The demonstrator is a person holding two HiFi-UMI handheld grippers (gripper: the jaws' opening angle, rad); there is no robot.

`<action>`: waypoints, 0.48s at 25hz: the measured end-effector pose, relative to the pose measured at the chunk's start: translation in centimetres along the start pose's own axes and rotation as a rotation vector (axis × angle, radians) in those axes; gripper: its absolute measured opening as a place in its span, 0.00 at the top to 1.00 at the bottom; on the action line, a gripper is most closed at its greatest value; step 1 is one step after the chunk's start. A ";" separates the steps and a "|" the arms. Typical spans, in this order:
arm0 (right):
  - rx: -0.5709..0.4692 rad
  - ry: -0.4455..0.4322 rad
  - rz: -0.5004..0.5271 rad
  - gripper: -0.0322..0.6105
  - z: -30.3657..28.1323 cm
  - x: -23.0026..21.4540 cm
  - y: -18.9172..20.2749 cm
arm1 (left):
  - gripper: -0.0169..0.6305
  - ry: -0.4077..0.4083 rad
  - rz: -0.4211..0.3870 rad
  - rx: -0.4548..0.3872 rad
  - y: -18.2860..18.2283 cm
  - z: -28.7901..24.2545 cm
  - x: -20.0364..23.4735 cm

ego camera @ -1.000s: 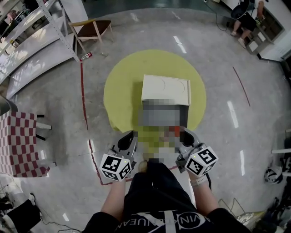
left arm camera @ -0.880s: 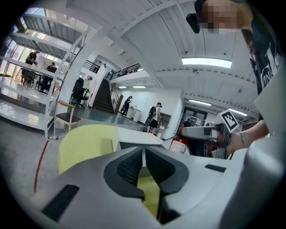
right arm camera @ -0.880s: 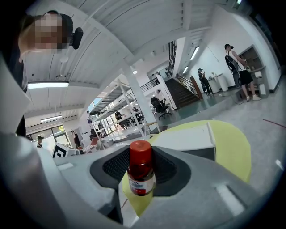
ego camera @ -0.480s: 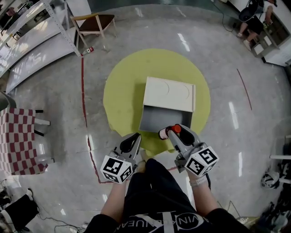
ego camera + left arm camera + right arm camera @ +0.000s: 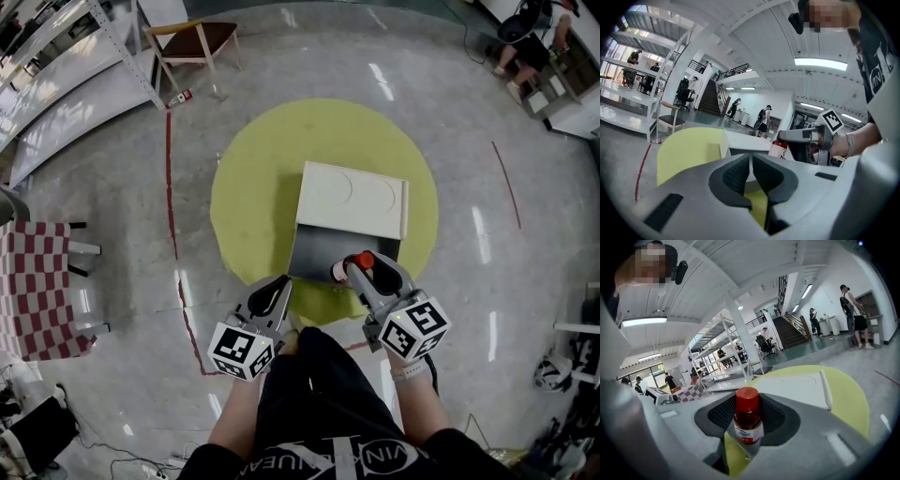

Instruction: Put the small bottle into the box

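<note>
A white box [image 5: 352, 199] lies on a round yellow mat [image 5: 253, 178], its lid folded back flat and its grey inside [image 5: 323, 251] open toward me. A small bottle [image 5: 348, 267] with a red cap and a white label hangs over the box's near right edge, and my right gripper [image 5: 356, 270] is shut on it. In the right gripper view the bottle [image 5: 748, 420] stands upright between the dark pads, with the white lid [image 5: 792, 385] beyond. My left gripper [image 5: 275, 286] is shut and empty, just short of the box's near left corner. The left gripper view shows the bottle [image 5: 778, 148] to the right.
A wooden chair [image 5: 197, 42] and a metal shelf rack [image 5: 66, 66] stand at the far left. A red-checked cloth [image 5: 33, 291] covers a table at the left edge. A red line [image 5: 172, 206] runs along the floor. Someone sits at the far right [image 5: 530, 23].
My right gripper has carried the bottle forward, from short of the box to over its near edge. The left gripper has edged forward a little.
</note>
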State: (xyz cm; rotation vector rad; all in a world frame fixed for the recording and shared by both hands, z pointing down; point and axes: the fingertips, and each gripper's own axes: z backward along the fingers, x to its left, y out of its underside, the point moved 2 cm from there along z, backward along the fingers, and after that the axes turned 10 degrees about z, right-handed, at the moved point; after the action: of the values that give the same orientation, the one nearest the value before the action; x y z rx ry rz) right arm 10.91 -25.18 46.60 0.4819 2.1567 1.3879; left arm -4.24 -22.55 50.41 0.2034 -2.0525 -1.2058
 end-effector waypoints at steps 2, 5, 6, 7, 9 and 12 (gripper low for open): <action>0.033 0.001 0.037 0.72 -0.5 -0.1 0.3 | 0.93 -0.005 0.005 -0.001 0.0 -0.1 0.3; 0.079 0.003 0.089 0.72 -1.0 -0.2 0.9 | 0.93 -0.013 0.012 -0.005 -0.1 -0.4 0.5; 0.091 0.000 0.105 0.72 -1.2 -0.2 1.0 | 0.93 -0.016 0.015 -0.006 -0.1 -0.4 0.7; 0.101 -0.002 0.118 0.72 -1.4 -0.1 1.2 | 0.93 -0.019 0.017 -0.007 -0.1 -0.4 0.8; 0.119 -0.003 0.141 0.72 -1.8 0.0 1.4 | 0.93 -0.024 0.021 -0.006 0.0 -0.4 1.1; 0.151 -0.008 0.185 0.72 -2.2 -0.1 1.9 | 0.93 -0.032 0.029 -0.004 0.3 -0.6 1.4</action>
State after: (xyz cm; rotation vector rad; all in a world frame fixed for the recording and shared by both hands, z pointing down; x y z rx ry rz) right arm 9.64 -26.03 49.11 0.7596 2.2682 1.3190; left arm -4.81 -23.43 51.55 0.1527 -2.0737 -1.2028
